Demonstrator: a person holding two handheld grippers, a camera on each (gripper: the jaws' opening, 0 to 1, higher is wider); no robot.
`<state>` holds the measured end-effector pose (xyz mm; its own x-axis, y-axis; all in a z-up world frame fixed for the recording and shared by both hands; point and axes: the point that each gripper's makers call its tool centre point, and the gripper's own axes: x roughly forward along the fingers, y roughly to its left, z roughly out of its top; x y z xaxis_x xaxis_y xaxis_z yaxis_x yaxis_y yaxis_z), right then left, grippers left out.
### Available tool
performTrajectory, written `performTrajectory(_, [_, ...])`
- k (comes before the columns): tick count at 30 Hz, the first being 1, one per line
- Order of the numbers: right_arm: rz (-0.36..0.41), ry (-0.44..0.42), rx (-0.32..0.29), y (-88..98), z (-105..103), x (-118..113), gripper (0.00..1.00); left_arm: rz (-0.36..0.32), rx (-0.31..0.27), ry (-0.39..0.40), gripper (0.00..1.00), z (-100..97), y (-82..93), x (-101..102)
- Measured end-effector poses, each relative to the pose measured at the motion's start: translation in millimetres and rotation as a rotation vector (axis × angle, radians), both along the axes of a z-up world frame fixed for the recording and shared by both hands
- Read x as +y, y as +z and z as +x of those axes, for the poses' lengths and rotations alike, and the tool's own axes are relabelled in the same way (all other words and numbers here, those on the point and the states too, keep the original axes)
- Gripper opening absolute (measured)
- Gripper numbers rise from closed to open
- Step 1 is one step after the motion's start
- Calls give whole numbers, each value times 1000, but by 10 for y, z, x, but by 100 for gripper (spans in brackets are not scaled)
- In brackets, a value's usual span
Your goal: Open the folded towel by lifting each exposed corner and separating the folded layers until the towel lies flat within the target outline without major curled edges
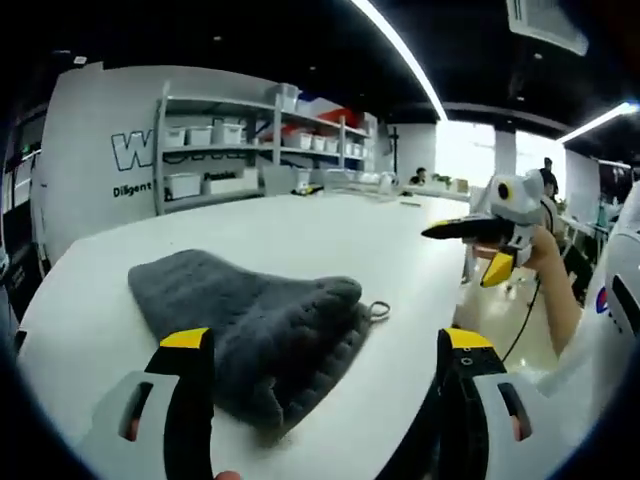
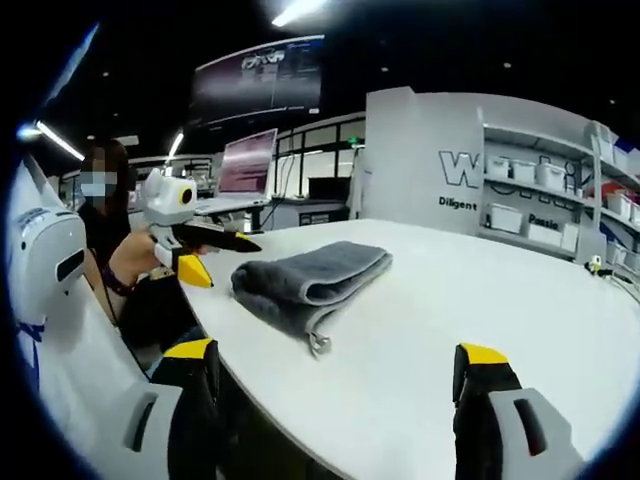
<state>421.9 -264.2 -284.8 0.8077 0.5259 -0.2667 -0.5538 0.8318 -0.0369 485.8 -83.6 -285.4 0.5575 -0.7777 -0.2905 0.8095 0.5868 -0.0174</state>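
White shelving [image 1: 250, 140] stacked with storage bins lines the far wall behind a broad white table [image 1: 330, 240], and on that table lies a folded grey towel [image 1: 260, 325], its layers still doubled over with a small hanging loop [image 1: 379, 311] poking out at one edge. Seen from its own view, the left gripper [image 1: 325, 345] has its yellow-tipped jaws spread wide with the towel's near edge low between them, touching nothing. The right gripper [image 2: 335, 355] also stands spread and empty, short of the towel [image 2: 310, 275].
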Motion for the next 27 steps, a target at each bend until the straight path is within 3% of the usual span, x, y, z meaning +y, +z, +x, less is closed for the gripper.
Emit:
performTrajectory(12, [-22, -6, 1, 1, -45, -23, 97, 3, -47, -66, 77, 154, 46, -299])
performTrajectory(18, [-22, -5, 1, 5, -58, -16, 97, 28, -108, -56, 73, 273, 25, -376])
performTrajectory(27, [-23, -5, 4, -16, -74, -12, 96, 51, -118, -50, 61, 367, -42, -451])
